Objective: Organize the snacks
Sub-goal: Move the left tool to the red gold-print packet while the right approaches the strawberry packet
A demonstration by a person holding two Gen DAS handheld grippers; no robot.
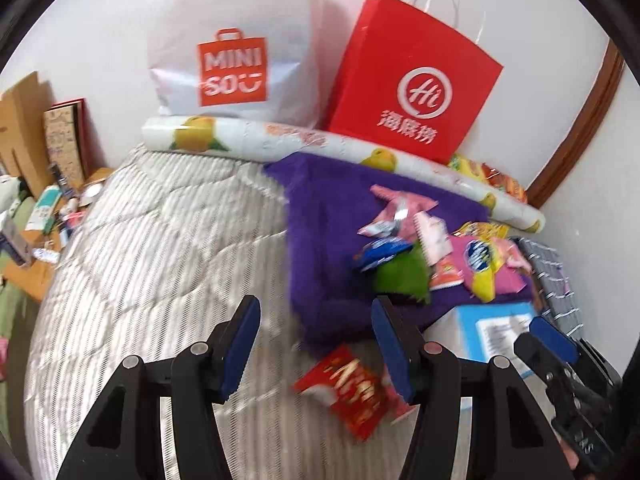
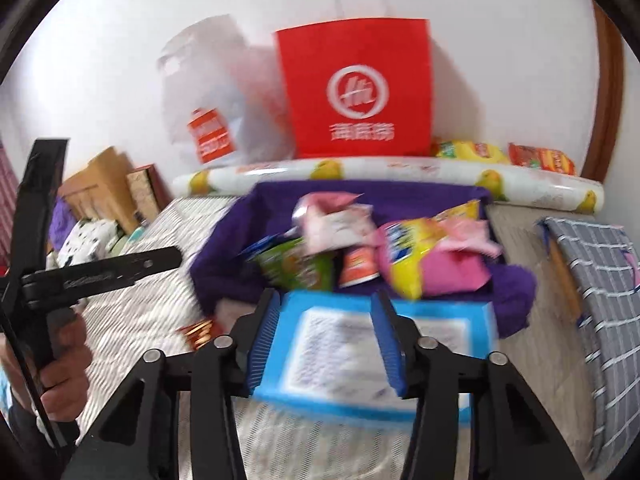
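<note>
My left gripper [image 1: 316, 344] hangs with fingers released above the striped grey quilted bed [image 1: 160, 240], over a red foil snack packet [image 1: 352, 392]. My right gripper [image 2: 326, 340] has fingers parted over a blue-and-white flat box [image 2: 440, 328], not pinching it. Loose colourful snack packets [image 2: 360, 248] lie heaped on the purple fuzzy blanket [image 2: 224, 256].

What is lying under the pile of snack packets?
A purple fuzzy cloth lies under the snack packets, spread over the striped quilt. Anything beneath the packets in the middle is covered.
</note>
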